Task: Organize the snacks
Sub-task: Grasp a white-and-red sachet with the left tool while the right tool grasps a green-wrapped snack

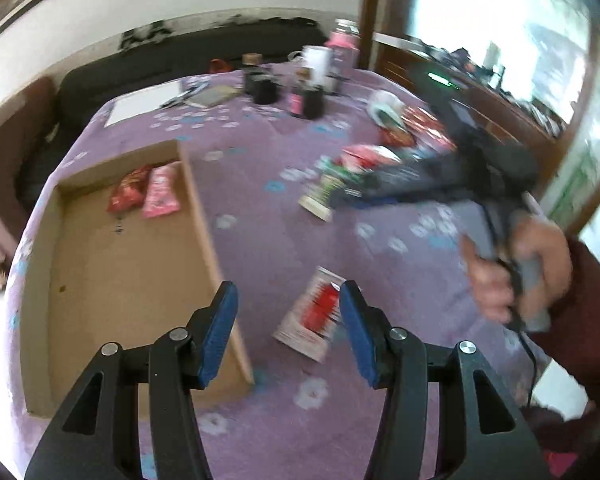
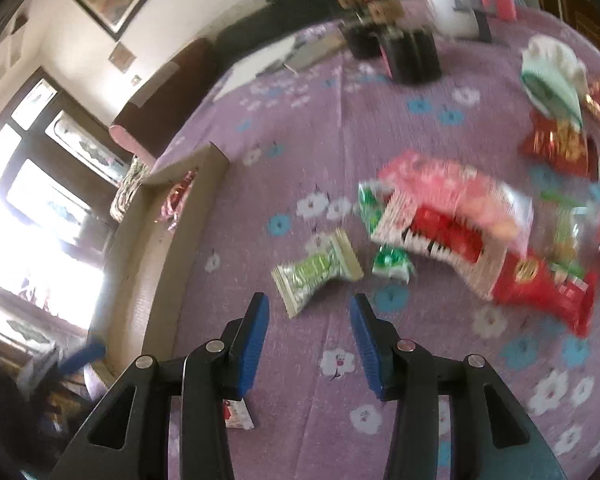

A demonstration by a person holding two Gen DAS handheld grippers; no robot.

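Left wrist view shows our left gripper (image 1: 288, 336) with its jaws spread wide and nothing between them. A red and white snack packet (image 1: 314, 316) lies flat on the purple tablecloth (image 1: 260, 240) just ahead of the fingertips, slightly toward the right finger. Its long axis runs almost straight away from us, so the jaws would close across its narrow width. The cardboard tray (image 1: 112, 264), with two snacks already inside, sits to the left of this gripper, very near.

From the right wrist view, our right gripper (image 2: 308, 336) is also spread and empty. A green and white wrapped snack (image 2: 318, 270) lies just ahead of it, lying diagonally, and a blurred pile of other snacks (image 2: 452, 224) is further ahead to the right.

We judge the left gripper is nearer to both a packet and the tray.
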